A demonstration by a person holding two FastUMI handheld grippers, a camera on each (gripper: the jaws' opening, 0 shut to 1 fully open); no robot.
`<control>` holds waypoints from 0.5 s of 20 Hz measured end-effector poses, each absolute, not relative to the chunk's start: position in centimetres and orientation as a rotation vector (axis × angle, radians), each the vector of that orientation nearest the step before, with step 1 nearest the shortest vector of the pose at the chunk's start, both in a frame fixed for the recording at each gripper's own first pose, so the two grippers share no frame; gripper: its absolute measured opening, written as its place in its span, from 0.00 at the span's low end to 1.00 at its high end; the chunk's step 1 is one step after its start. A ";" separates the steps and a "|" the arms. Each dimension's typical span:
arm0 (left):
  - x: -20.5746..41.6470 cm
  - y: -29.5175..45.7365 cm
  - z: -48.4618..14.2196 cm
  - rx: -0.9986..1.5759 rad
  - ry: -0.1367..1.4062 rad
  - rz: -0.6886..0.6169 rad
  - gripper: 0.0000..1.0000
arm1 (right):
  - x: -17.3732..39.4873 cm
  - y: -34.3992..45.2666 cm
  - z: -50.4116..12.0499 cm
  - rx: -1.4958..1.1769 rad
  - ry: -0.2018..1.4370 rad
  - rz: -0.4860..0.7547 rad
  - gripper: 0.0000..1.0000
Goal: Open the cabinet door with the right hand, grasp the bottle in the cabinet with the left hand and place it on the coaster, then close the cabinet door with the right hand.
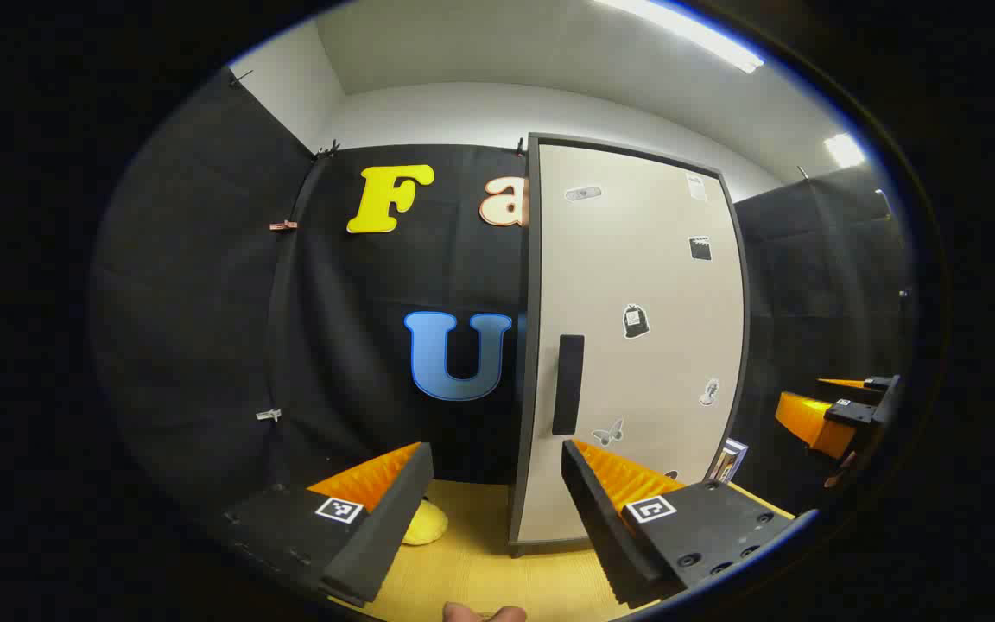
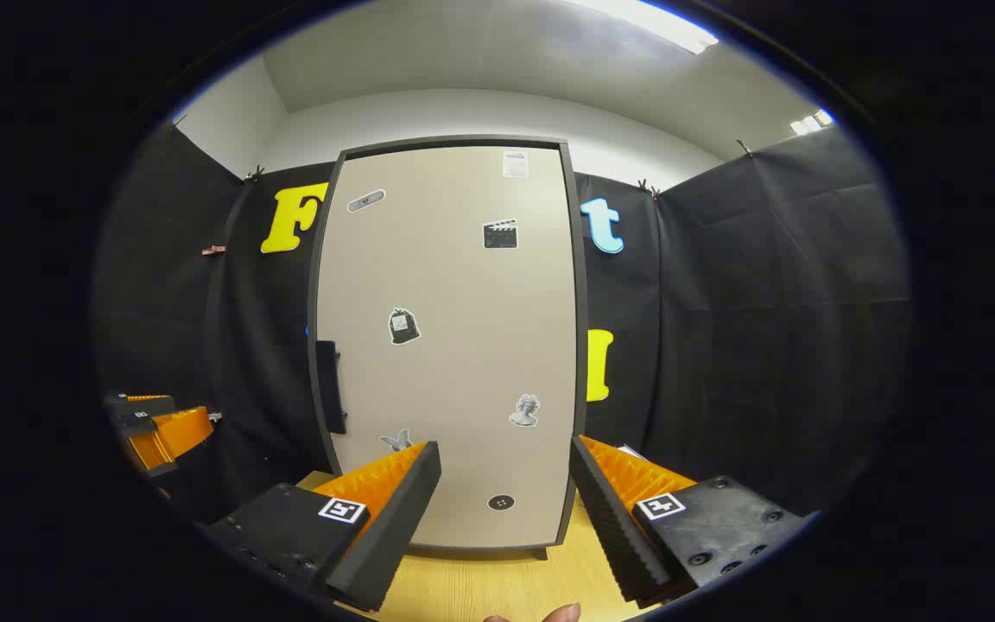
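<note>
My left gripper (image 1: 497,518) and right gripper (image 2: 504,510) both hang with fingers spread wide and nothing between them, above the wooden table (image 2: 480,587). Ahead stands the cabinet (image 2: 450,345), its beige sticker-dotted door shut, with the dark handle (image 1: 567,384) at the door's left edge. A yellow object (image 1: 424,523) lies on the table left of the cabinet; I cannot tell whether it is the coaster.

Black cloth walls (image 2: 765,302), wood tabletop (image 2: 480,587), ceiling strip lights (image 1: 687,34)
</note>
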State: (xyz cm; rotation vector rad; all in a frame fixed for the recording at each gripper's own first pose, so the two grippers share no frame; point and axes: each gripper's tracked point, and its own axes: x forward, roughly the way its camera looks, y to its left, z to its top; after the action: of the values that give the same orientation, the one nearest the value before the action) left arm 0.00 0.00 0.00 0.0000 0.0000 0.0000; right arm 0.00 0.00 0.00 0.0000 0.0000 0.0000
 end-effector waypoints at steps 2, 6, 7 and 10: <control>0.0 -0.2 0.0 -0.002 -0.002 -0.007 0.95 | 0.0 0.2 -0.1 0.006 0.005 0.003 0.98; 0.3 -0.1 0.0 -0.002 -0.006 -0.012 0.94 | 0.2 0.1 -0.1 0.006 0.010 0.003 0.98; 0.3 0.0 -0.1 0.001 -0.007 -0.013 0.95 | 0.2 0.1 -0.1 0.005 0.012 0.001 0.98; 0.5 0.1 0.0 0.006 -0.006 -0.011 0.95 | 0.4 0.3 -0.2 0.009 0.015 0.004 0.97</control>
State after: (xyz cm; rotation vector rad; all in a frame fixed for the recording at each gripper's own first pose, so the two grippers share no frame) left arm 0.48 0.13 -0.03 0.0056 -0.0060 -0.0113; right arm 0.35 0.27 -0.21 0.0086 0.0150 0.0036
